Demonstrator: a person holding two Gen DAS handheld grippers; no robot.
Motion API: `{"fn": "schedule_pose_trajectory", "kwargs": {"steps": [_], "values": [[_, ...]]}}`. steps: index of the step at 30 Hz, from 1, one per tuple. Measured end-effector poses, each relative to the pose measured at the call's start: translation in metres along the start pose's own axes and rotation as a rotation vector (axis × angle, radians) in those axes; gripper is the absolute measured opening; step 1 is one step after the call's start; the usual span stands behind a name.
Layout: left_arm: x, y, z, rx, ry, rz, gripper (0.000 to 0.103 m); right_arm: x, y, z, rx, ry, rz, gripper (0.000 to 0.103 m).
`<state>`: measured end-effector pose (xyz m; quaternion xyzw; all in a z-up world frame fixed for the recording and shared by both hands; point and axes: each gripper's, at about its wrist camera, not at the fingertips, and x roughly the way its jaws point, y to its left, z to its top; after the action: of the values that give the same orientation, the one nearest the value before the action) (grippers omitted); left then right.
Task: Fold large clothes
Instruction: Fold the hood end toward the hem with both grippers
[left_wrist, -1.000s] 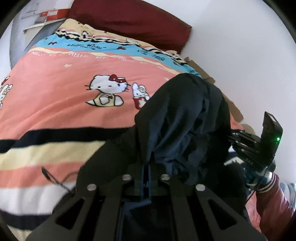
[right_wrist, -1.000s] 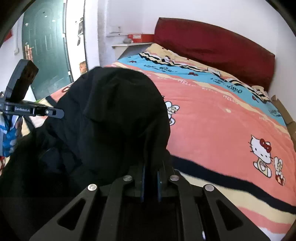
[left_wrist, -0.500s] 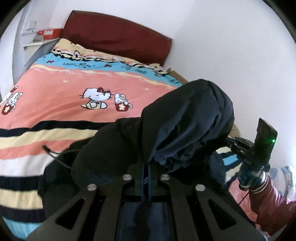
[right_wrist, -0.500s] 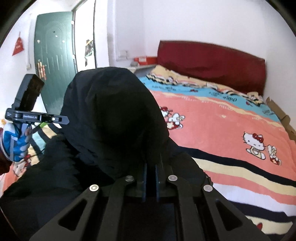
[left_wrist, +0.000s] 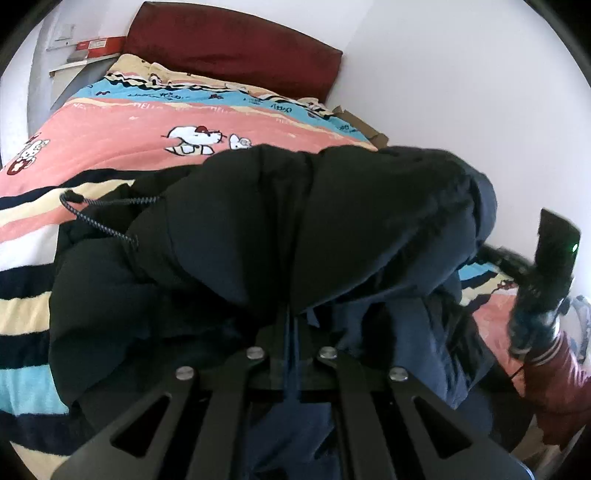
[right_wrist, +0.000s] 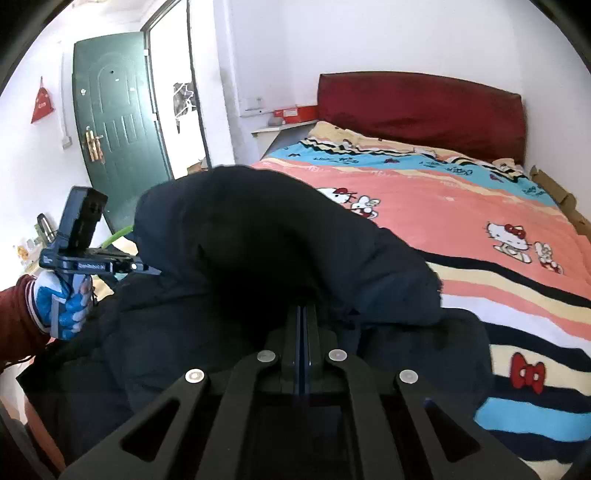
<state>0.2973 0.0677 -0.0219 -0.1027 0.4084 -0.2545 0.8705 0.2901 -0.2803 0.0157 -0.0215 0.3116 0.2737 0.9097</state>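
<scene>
Draping in a bulky heap over the near end of the bed (right_wrist: 461, 206), the dark jacket (left_wrist: 295, 229) is held at two places. The left gripper (left_wrist: 291, 325) has its jaws pressed together on a fold of the jacket's fabric; the right gripper (right_wrist: 303, 314) pinches another fold the same way. A braided drawstring (left_wrist: 92, 221) trails from the jacket onto the bed's striped blanket (left_wrist: 122, 125). The red headboard (right_wrist: 421, 107) stands at the bed's far end, well apart from the jacket.
</scene>
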Motion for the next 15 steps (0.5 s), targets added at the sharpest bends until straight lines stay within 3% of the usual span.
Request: {"fn": "schedule_pose_trajectory", "kwargs": {"steps": [3, 4, 5, 6, 7, 13, 15], "values": [[0.001, 0.002, -0.005, 0.001, 0.005, -0.001, 0.001, -0.019, -0.003, 0.003, 0.011, -0.013, -0.023, 0.003], [0.002, 0.004, -0.005, -0.003, 0.005, -0.004, 0.001, -0.023, -0.005, 0.008, 0.023, -0.02, -0.033, 0.011], [0.002, 0.005, -0.007, -0.005, 0.007, -0.006, 0.0, -0.026, -0.007, 0.012, 0.033, -0.029, -0.041, 0.02], [0.003, 0.005, -0.008, -0.004, 0.011, -0.007, 0.0, -0.027, -0.009, 0.019, 0.043, -0.041, -0.042, 0.045], [0.005, 0.006, -0.01, -0.002, 0.018, -0.005, 0.0, -0.025, -0.011, 0.034, 0.055, -0.055, -0.037, 0.059], [0.01, 0.005, -0.013, -0.018, 0.014, -0.023, 0.0, 0.037, -0.033, 0.103, 0.172, -0.074, 0.047, 0.068], [0.008, 0.006, -0.01, -0.025, 0.009, -0.027, 0.0, 0.084, -0.048, 0.118, 0.24, -0.004, 0.091, 0.072]]}}
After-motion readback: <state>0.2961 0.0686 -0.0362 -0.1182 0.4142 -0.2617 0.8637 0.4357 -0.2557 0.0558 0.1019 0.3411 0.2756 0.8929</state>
